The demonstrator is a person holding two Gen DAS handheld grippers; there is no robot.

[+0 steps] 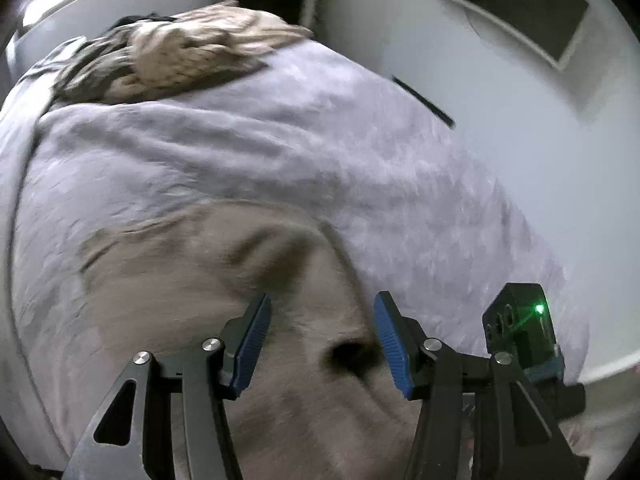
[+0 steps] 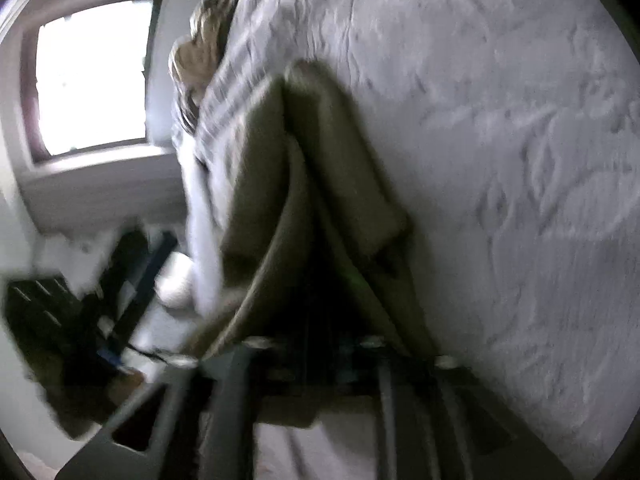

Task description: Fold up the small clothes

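Note:
A beige-grey small garment (image 1: pixel 192 280) lies spread on a lavender fleece blanket (image 1: pixel 280 140) that covers the bed. My left gripper (image 1: pixel 322 344) is open just above the garment's near part, its blue pads (image 1: pixel 254 344) apart and empty. In the blurred right wrist view the same garment (image 2: pixel 320 184) rises off the blanket (image 2: pixel 500 160) in a tented fold that runs into my right gripper (image 2: pixel 320 344). The right fingers are hidden in the cloth's shadow and appear shut on the garment.
A heap of beige and tan clothes (image 1: pixel 180 56) lies at the far end of the bed, also seen in the right wrist view (image 2: pixel 200 60). White walls and a dark framed panel (image 1: pixel 520 4) are to the right. A bright window (image 2: pixel 92 76) and dark clutter (image 2: pixel 80 312) on the floor are beside the bed.

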